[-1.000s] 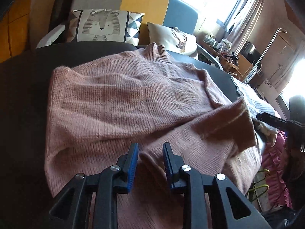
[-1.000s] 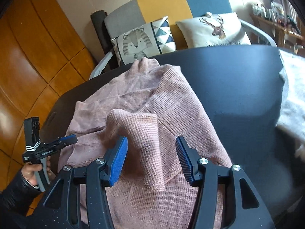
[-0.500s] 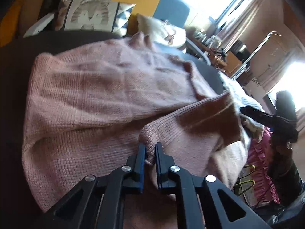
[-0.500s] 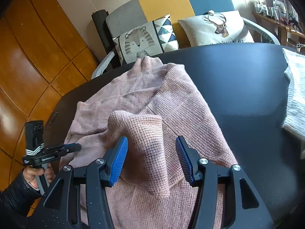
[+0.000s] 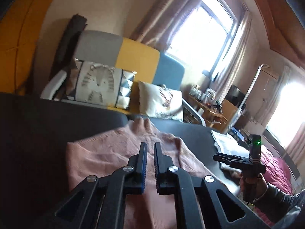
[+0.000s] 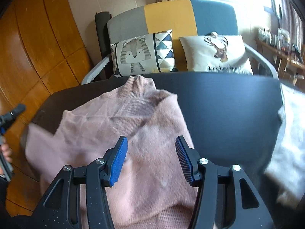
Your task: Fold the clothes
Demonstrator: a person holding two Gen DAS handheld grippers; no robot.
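Jaws spread above pink sweater (image 6: 152, 133).

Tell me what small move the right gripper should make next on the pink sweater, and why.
Probably lower the right gripper and close it on the pink sweater just beneath it. Its jaws stand wide open above the cloth and hold nothing, and the sweater lies spread on the dark table, not yet folded in half.

Strong daylight comes through the window (image 5: 205, 38) and burns it white. My sweater (image 6: 144, 133) looks smeared by motion blur in both views. The fisheye bends the edges, and the corners are dark.
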